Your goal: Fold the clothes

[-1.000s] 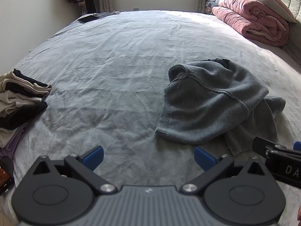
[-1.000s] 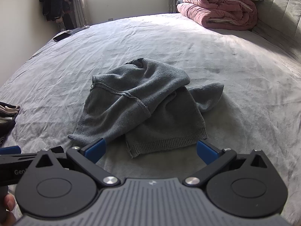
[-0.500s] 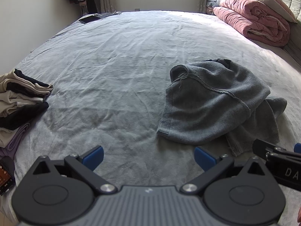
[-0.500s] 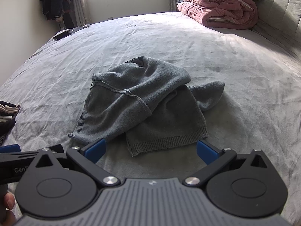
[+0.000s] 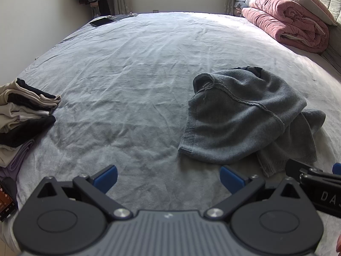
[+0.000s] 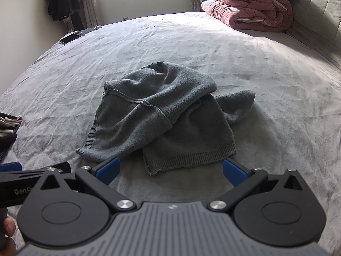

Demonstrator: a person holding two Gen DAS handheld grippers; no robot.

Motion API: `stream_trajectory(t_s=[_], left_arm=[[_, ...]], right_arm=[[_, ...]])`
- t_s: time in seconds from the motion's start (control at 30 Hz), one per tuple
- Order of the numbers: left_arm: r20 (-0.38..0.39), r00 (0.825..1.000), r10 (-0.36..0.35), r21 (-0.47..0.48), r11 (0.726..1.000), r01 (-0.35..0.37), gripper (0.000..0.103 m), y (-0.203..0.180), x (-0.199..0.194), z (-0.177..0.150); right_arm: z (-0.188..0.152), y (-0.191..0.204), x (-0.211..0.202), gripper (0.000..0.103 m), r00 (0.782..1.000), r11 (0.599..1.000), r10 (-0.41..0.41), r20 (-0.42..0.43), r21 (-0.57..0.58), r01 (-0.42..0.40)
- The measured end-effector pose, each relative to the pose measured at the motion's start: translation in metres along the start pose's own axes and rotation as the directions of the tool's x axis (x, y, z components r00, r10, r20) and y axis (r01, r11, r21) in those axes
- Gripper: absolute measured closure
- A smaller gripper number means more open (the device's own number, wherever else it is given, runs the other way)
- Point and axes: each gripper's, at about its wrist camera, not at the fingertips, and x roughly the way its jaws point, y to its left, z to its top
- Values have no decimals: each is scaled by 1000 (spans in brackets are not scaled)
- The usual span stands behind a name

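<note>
Both the left hand-held gripper (image 5: 168,180) and right hand-held gripper (image 6: 170,169) gape empty near the crumpled grey sweater (image 6: 162,115).

Readable text is scarce. Left wrist view: white capitals "DA", then a third letter cut by the frame edge (possibly "S"), on the black body of the right gripper (image 5: 332,171) at lower right. Right wrist view: white "GenR", rest hidden behind the near housing, on the black side of the left gripper (image 6: 12,166) at lower left. Small white logo mark on each grey housing, not legible.
</note>
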Motion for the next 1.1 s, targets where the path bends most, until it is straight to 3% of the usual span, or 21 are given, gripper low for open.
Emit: stream_trajectory(t_s=[1.1], left_arm=[[-9,1000,10,4,1000,-10,1,-3,4,-1]], right_arm=[[0,0,-2,0,1000,1000,2,0,-7,-2]])
